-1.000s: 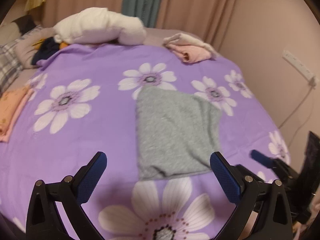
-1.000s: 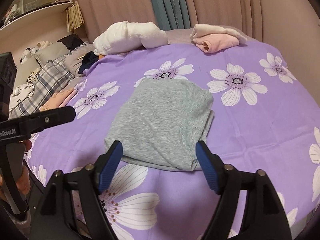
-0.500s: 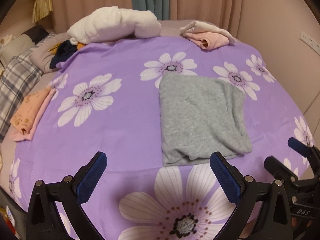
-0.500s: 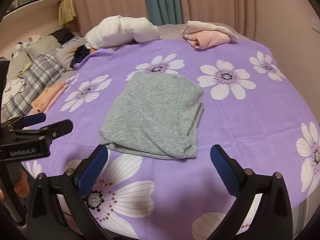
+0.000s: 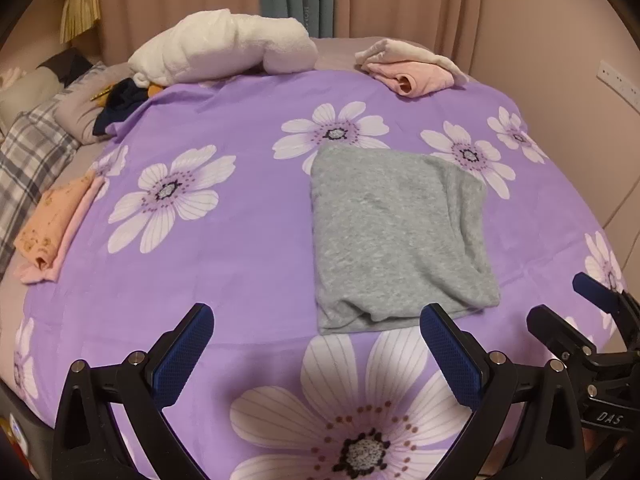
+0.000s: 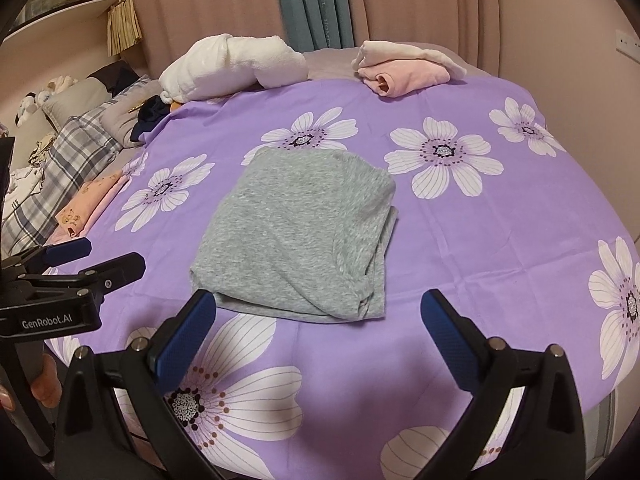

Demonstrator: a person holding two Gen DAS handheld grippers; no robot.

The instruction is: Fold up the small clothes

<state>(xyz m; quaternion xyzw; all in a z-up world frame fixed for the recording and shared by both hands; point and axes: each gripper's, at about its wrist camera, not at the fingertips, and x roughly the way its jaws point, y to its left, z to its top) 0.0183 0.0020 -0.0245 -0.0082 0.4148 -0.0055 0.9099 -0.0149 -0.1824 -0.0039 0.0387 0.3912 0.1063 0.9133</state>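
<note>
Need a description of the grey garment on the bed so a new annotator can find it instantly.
Start from the purple bedspread with big white flowers. Near its middle, just ahead of both open grippers, lies the grey garment, folded flat into a rough rectangle. It is the only grey piece: the folded pink clothes and white bundle sit at the far edge, the peach clothes at the left edge.

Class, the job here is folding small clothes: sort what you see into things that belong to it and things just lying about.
Belongs to the job:
folded grey knit garment
open left gripper
open right gripper

Lying about:
rolled white towel
pink folded clothes
checked grey pillow
</note>
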